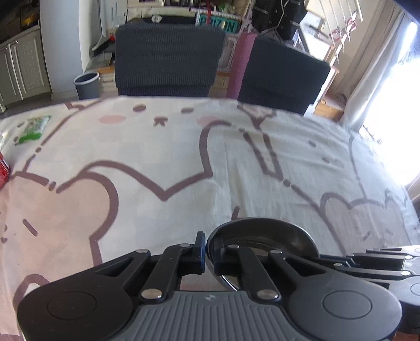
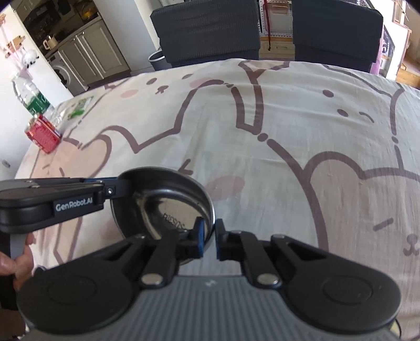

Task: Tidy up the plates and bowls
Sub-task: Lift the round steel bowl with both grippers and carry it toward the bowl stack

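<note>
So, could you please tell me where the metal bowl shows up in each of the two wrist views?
Left wrist view: the metal bowl sits low and right of centre, its rim pinched by the left gripper.
Right wrist view: the bowl is lower left of centre, the right gripper closed on its near rim.
Shared landmark: the red can at the table's left edge, only a sliver in the left view.

"GenRobot.AI" stands in white letters on the side of the left gripper (image 2: 115,190). The steel bowl (image 2: 168,204) bears a stamped mark, mirrored and unreadable. A teal sign (image 1: 219,25) shows letters too blurred to read.
</note>
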`<action>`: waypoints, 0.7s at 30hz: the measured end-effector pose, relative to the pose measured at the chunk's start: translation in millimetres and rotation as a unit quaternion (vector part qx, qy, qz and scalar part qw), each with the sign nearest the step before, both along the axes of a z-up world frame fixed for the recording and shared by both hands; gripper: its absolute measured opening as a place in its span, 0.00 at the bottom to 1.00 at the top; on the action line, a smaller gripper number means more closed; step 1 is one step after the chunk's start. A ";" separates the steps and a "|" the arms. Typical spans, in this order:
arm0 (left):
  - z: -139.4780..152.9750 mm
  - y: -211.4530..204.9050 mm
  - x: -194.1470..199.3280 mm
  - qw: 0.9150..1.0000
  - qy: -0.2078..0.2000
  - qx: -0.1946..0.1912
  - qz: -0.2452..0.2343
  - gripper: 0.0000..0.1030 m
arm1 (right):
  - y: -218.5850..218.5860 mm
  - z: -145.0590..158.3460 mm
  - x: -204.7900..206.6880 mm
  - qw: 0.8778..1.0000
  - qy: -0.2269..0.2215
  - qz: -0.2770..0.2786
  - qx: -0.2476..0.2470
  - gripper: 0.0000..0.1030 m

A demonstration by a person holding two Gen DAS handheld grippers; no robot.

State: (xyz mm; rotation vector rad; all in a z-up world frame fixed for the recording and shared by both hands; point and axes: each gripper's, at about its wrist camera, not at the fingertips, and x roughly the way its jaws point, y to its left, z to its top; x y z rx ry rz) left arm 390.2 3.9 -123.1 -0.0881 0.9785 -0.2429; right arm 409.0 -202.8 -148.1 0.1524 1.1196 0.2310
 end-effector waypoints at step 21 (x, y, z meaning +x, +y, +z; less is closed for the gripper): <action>72.1 69.1 -94.1 0.996 -0.087 -0.025 0.017 0.07 | 40.5 68.4 -90.9 0.993 -0.060 -0.032 0.098 0.10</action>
